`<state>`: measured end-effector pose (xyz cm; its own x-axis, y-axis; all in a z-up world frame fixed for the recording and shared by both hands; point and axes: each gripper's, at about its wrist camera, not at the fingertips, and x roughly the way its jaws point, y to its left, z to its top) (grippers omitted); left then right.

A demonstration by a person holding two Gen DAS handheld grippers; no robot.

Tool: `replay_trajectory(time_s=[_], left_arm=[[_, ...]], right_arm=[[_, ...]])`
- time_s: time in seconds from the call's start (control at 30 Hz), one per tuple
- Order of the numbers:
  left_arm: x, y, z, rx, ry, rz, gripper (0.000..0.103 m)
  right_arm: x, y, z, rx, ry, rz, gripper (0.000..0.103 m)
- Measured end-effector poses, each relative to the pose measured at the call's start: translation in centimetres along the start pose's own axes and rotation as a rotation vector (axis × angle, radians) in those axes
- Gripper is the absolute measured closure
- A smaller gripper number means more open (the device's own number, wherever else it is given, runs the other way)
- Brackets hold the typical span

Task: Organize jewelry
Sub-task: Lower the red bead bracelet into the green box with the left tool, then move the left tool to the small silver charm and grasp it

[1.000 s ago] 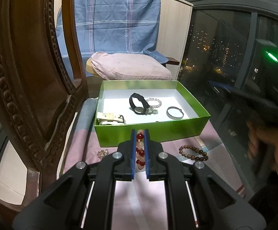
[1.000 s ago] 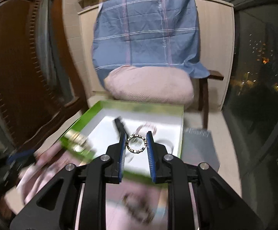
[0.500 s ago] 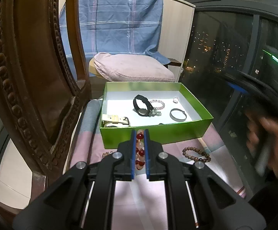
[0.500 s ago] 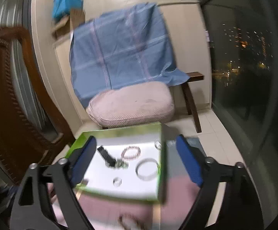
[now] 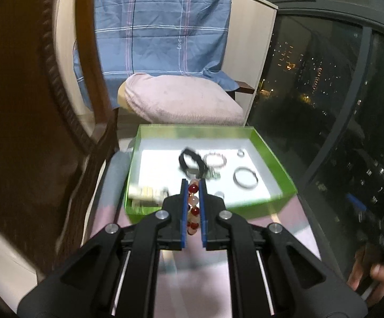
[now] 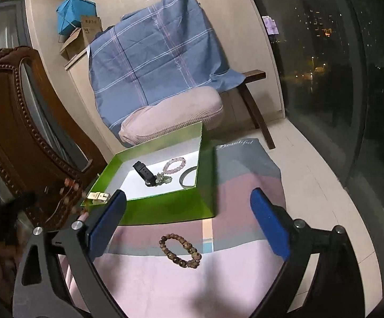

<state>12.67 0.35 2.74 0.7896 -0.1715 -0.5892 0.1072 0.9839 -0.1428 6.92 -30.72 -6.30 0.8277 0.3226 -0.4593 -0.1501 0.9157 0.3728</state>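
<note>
You are in a home, on what looks like a glassed-in balcony or sunroom of a high flat at night. A tall window beside you shows lit tower blocks in the dark. Your work surface is a pink and grey blanket spread flat. Behind it a blue checked sheet is draped over a cream cabinet, with a pink cushion in front. A carved wooden chair stands to your left, cardboard boxes sit on the cabinet, and the floor is pale tile.
</note>
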Motion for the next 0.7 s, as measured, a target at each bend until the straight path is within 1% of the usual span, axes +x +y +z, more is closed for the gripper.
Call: replay_trajectory(time_s=[0.07, 0.1, 0.13, 0.17, 0.2, 0.23, 0.27, 0.3, 0.4, 0.47, 0.53, 0.63, 0.7], left_arm=[[1.5, -0.1, 2.4, 0.000, 0.012, 0.012, 0.095], [2.5, 0.0, 3.5, 0.002, 0.021, 0.031, 0.092], [3.3, 0.1, 4.2, 0.006, 0.029, 0.049, 0.085], [4.1, 0.3, 4.8, 0.010, 0.038, 0.062, 0.049], [4.6, 0.5, 5.0, 0.007, 0.045, 0.080, 0.021], [5.0, 0.8, 5.1, 0.003, 0.051, 0.094, 0.020], [5.3, 1.2, 5.0, 0.003, 0.062, 0.108, 0.022], [4.8, 1.5, 4.8, 0.004, 0.054, 0.113, 0.024], [1.8, 2.1, 2.9, 0.003, -0.003, 0.103, 0.024], [0.0, 2.5, 1.0, 0.003, -0.022, 0.115, 0.024], [-1.4, 2.4, -1.9, 0.019, -0.010, 0.132, 0.026], [-1.4, 2.6, -5.6, 0.030, 0.023, 0.157, 0.029], [0.4, 2.9, -8.1, 0.024, 0.116, 0.175, 0.040]], right_arm=[[0.1, -0.4, -0.1, 0.008, 0.010, 0.002, 0.011], [0.2, -0.6, 0.0, 0.018, 0.015, 0.002, 0.011], [0.3, -0.9, 0.0, 0.028, 0.023, 0.004, 0.011], [0.2, -0.9, 0.0, 0.034, 0.028, 0.007, 0.011], [0.2, -1.0, 0.1, 0.042, 0.032, 0.011, 0.011], [0.2, -1.1, 0.1, 0.046, 0.033, 0.015, 0.011], [0.2, -1.0, 0.1, 0.045, 0.034, 0.020, 0.011], [0.1, -0.9, 0.1, 0.038, 0.033, 0.023, 0.011], [-0.1, -0.5, 0.2, 0.022, 0.030, 0.033, 0.011], [-0.1, -0.3, 0.2, 0.021, 0.034, 0.039, 0.011], [-0.1, 0.0, 0.2, 0.018, 0.036, 0.044, 0.011], [0.0, 0.8, 0.0, -0.003, 0.041, 0.047, 0.011], [0.1, 1.1, -0.2, -0.012, 0.050, 0.049, 0.011]])
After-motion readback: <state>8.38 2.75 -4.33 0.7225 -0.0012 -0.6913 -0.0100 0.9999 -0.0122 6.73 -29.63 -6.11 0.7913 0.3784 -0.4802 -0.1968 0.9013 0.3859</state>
